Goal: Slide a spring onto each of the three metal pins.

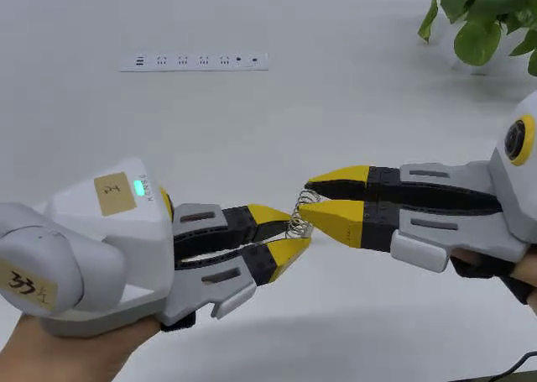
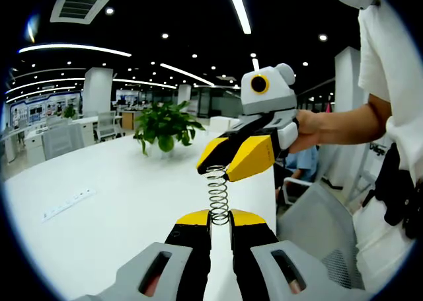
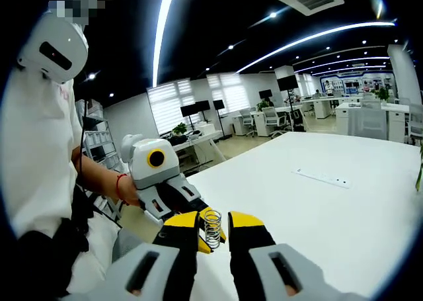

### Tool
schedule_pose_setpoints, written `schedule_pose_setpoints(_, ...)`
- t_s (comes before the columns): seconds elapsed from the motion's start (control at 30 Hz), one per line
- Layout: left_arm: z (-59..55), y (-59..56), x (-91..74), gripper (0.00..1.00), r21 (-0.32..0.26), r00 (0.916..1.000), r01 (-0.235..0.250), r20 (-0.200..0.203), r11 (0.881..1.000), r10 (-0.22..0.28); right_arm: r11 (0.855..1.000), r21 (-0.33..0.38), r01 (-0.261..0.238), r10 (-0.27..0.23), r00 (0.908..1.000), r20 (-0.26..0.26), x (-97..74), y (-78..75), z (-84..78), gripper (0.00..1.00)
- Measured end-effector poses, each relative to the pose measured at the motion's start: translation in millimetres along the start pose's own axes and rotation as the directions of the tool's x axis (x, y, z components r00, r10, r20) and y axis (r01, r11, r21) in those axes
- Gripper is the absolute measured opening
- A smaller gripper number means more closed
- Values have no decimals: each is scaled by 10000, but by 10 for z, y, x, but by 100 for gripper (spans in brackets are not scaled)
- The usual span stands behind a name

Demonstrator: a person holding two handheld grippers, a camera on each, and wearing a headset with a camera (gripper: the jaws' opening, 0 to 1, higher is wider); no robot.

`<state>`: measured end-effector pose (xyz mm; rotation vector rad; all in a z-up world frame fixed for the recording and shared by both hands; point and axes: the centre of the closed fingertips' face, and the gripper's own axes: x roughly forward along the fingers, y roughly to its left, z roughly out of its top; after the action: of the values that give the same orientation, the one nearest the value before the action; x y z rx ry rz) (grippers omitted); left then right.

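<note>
A small metal coil spring (image 1: 299, 213) hangs in the air above the white table (image 1: 252, 122), stretched between the two yellow-tipped grippers. My left gripper (image 1: 294, 228) comes from the lower left and is shut on one end of the spring. My right gripper (image 1: 304, 196) comes from the right and is shut on the other end. In the left gripper view the spring (image 2: 217, 194) rises from my left gripper (image 2: 219, 216) up to the right gripper (image 2: 215, 165). In the right gripper view the spring (image 3: 211, 227) stands between the tips of my right gripper (image 3: 213, 220).
A white power strip (image 1: 195, 61) lies at the far side of the table. A green potted plant (image 1: 487, 17) stands at the far right corner. A grey chair (image 2: 317, 228) stands off the table's edge beside the person.
</note>
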<state>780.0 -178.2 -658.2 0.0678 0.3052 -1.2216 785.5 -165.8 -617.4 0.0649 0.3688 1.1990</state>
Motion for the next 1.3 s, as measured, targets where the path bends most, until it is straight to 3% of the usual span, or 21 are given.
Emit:
schedule_pose_setpoints(0.07, -16, -6, 6, 10, 100, 9999, 38, -97, 9999, -37, 9994, -291, -174, 163, 9992, -358, -9, 11, -21, 22)
schedule_pose_setpoints(0.13, -29, -19, 14, 10, 164, 9998, 104, -160, 9998, -101, 9979, -448, -473, 420, 9928, -1122, -18, 21, -78, 26)
schedule_pose_setpoints(0.23, -46, -35, 29, 10, 243, 9995, 198, -241, 9995, -192, 9891, -1176, -883, 595, 9717, -2285, -14, 10, -151, 34)
schedule_pose_setpoints(0.3, -66, -43, 40, 10, 310, 9992, 244, -329, 9992, -234, 9708, -1834, -1544, 873, 9402, -3292, -14, 47, -207, 35)
schedule_pose_setpoints(0.33, -77, -49, 45, 10, 334, 9989, 284, -373, 9990, -271, 9582, -2099, -1946, 1023, 9176, -3840, -12, 64, -232, 34)
schedule_pose_setpoints(0.4, -92, -55, 51, 10, 388, 9986, 324, -432, 9987, -307, 9410, -2315, -2470, 1236, 8873, -4443, 4, 85, -253, 32)
schedule_pose_setpoints(0.43, -99, -61, 55, 10, 418, 9984, 361, -456, 9985, -342, 9280, -2454, -2804, 1344, 8661, -4814, 17, 87, -267, 31)
schedule_pose_setpoints(0.57, -114, -65, 62, 10, 488, 9980, 424, -494, 9979, -400, 8852, -2777, -3733, 1526, 7968, -5846, 69, 79, -319, 29)
schedule_pose_setpoints(0.63, -121, -60, 60, 10, 556, 9979, 420, -525, 9976, -391, 8558, -2849, -4318, 1640, 7487, -6424, 80, 90, -373, 26)
schedule_pose_setpoints(0.67, -131, -56, 59, 10, 579, 9977, 417, -556, 9975, -384, 8375, -2963, -4591, 1549, 7196, -6769, 83, 75, -408, 25)
schedule_pose_setpoints(0.73, -145, -51, 58, 10, 591, 9976, 412, -585, 9974, -378, 8144, -3016, -4957, 1534, 6853, -7119, 82, 63, -448, 22)
schedule_pose_setpoints(0.77, -155, -50, 57, 10, 576, 9975, 418, -601, 9975, -383, 8012, -2987, -5185, 1551, 6621, -7332, 81, 65, -475, 22)
schedule_pose_setpoints(0.83, -174, -51, 59, 10, 613, 9971, 434, -656, 9972, -393, 7801, -3092, -5439, 1411, 6344, -7600, 86, 33, -511, 20)
schedule_pose_setpoints(1.1, -208, -48, 73, 10, 614, 9964, 506, -710, 9968, -462, 7555, -2981, -5834, 1449, 5925, -7924, 91, 32, -531, 16)
schedule_pose_setpoints(1.3, -200, -52, 76, 10, 654, 9965, 540, -666, 9964, -497, 7470, -2972, -5947, 1441, 5812, -8009, 96, 35, -539, 13)
